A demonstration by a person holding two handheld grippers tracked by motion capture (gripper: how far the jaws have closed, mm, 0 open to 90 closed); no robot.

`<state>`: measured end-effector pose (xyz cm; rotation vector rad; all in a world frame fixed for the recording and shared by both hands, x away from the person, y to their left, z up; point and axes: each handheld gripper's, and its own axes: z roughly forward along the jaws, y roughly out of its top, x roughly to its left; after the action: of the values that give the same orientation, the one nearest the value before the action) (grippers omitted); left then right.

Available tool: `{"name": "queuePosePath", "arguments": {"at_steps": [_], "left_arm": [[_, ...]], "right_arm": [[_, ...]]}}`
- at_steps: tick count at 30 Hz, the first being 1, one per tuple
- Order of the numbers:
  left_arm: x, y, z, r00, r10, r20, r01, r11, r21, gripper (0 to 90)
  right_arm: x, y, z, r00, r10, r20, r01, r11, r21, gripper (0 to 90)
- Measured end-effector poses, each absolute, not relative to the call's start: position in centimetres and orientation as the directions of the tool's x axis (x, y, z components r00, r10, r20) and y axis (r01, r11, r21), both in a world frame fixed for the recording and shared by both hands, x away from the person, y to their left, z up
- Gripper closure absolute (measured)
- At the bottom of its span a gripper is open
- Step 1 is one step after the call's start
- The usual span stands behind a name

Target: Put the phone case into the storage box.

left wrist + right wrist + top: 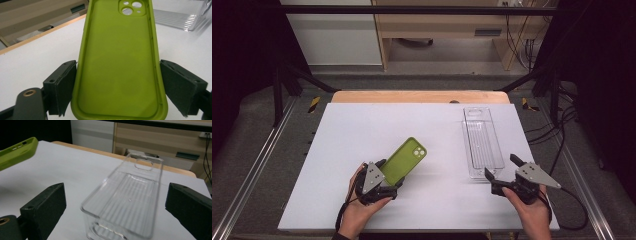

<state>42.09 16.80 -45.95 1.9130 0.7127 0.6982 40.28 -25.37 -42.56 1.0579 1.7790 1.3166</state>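
Observation:
A lime-green phone case (405, 159) is held above the white tabletop (357, 130), tilted up and away from me, with its camera cut-out at the far end. My left gripper (390, 175) is shut on its near end. In the left gripper view both pads press the side rims of the green phone case (117, 57), whose hollow inside faces the camera. A long clear plastic tray (482, 142) with a ribbed bottom lies flat at the right. My right gripper (501, 167) hovers at its near end, open. In the right gripper view the wide-apart jaws flank the clear tray (130, 195) without touching it.
A wooden table edge (417, 96) runs behind the white top. Metal rails (257, 155) line both sides, and cables (562, 125) trail at the right. Cabinets stand on the floor beyond. The corner of the green case (15, 155) shows at the left of the right gripper view.

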Motion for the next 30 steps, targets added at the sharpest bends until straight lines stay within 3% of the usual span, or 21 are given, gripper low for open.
{"name": "queuePosePath", "arguments": {"at_steps": [15, 30], "left_arm": [[41.6, 17.7, -45.5, 0.617, 0.762, 0.194, 0.151, -0.357, 0.922, 16.0], [41.1, 17.7, -45.2, 0.602, 0.763, 0.233, 0.129, -0.381, 0.916, 15.9]], "right_arm": [[44.1, -18.0, -37.5, -0.563, 0.819, -0.107, 0.2, 0.261, 0.944, 4.4], [46.4, -13.9, -37.2, -0.61, 0.791, -0.051, 0.234, 0.242, 0.942, 5.3]]}}
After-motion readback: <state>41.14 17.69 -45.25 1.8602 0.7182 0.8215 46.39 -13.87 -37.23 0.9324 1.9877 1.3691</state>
